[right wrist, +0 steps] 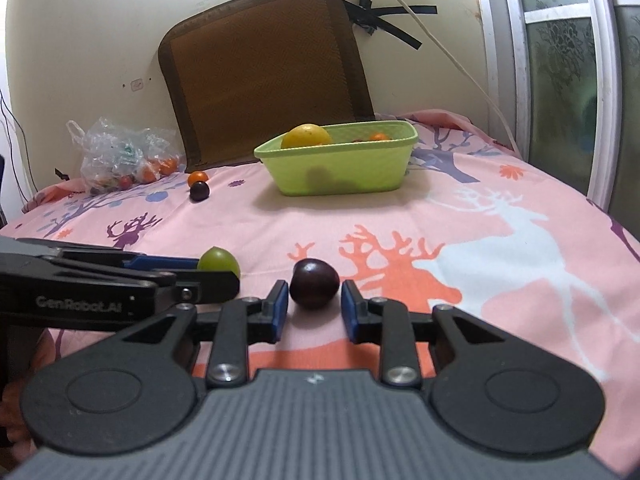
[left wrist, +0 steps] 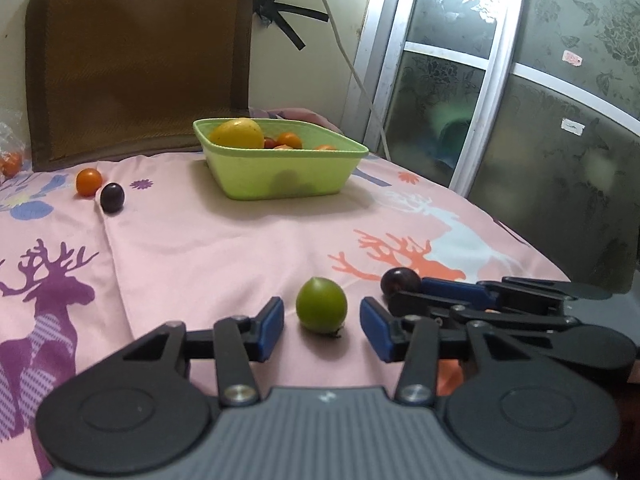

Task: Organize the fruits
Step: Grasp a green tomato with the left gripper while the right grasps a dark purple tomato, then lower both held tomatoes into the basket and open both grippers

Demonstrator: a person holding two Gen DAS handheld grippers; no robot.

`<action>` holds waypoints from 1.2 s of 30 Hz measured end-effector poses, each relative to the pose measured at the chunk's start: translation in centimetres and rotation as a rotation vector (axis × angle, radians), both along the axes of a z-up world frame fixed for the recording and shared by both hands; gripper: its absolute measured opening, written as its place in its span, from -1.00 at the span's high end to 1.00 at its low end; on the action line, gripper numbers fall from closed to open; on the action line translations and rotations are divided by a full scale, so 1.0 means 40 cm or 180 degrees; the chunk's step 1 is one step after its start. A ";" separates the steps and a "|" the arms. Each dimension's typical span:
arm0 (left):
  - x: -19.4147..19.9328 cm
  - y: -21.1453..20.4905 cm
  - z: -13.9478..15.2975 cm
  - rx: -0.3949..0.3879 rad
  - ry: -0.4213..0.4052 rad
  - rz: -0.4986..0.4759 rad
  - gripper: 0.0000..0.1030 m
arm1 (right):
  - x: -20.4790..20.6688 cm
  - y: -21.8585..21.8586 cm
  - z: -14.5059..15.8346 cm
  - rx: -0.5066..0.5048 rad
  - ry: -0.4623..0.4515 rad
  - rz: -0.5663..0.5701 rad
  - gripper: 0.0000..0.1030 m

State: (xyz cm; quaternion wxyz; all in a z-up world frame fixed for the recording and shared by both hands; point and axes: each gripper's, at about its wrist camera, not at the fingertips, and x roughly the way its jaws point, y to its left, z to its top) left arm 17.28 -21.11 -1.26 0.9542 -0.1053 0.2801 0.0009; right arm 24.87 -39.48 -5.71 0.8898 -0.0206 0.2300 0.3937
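While both tools rest low on the pink deer-print sheet [right wrist: 500,264], the left tool [left wrist: 322,326] stands apart w/ the green fruit [left wrist: 321,305] between its pads, untouched. The right tool [right wrist: 314,308] brackets the dark plum [right wrist: 314,283], small gaps each side; green basket [left wrist: 280,176] sits well beyond.

Green fruit [left wrist: 321,305], dark purple plum [right wrist: 314,283], lime basket [left wrist: 280,172], pink deer-print cloth [left wrist: 224,248]

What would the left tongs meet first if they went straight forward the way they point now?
Probably the green fruit: it sits on the pink cloth just ahead of the left tongs, centred on the gap between the blue pads, which do not touch it. Depth is hard to judge.
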 end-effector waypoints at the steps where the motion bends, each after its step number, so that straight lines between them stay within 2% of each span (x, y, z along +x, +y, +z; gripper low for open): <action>1: 0.002 -0.001 -0.001 0.0004 0.0008 -0.0019 0.43 | 0.001 0.001 -0.001 0.0005 -0.0004 -0.0002 0.39; 5: 0.008 0.005 0.003 -0.0073 -0.0014 -0.0049 0.45 | 0.000 0.008 -0.003 -0.0019 -0.0058 0.0023 0.43; 8: 0.025 0.021 0.034 -0.0077 -0.0169 -0.0019 0.45 | 0.004 0.006 0.007 0.0081 -0.0043 0.0057 0.44; 15: 0.167 0.084 0.111 -0.0108 -0.0379 0.0052 0.45 | 0.094 0.026 0.078 0.0399 -0.0332 -0.0081 0.44; 18: 0.249 0.119 0.120 -0.0206 -0.0332 0.0181 0.45 | 0.163 0.055 0.102 0.0531 -0.0385 -0.0188 0.43; 24: 0.352 0.150 0.101 -0.0161 -0.0182 0.0421 0.44 | 0.262 0.118 0.094 0.0498 -0.0425 -0.0283 0.40; 25: 0.361 0.153 0.097 -0.0142 -0.0163 0.0460 0.39 | 0.269 0.124 0.090 0.0493 -0.0414 -0.0307 0.40; 28: 0.359 0.167 0.090 -0.0147 -0.0164 0.0502 0.23 | 0.277 0.121 0.074 0.0575 -0.0362 -0.0364 0.28; 29: 0.353 0.172 0.089 -0.0160 -0.0171 0.0503 0.23 | 0.277 0.116 0.072 0.0601 -0.0339 -0.0372 0.15; 31: 0.336 0.181 0.091 -0.0187 -0.0196 0.0513 0.23 | 0.271 0.103 0.074 0.0711 -0.0355 -0.0365 0.14; 36: 0.236 0.210 0.102 -0.0255 -0.0398 0.0582 0.19 | 0.256 0.100 0.075 0.0718 -0.0331 -0.0343 0.14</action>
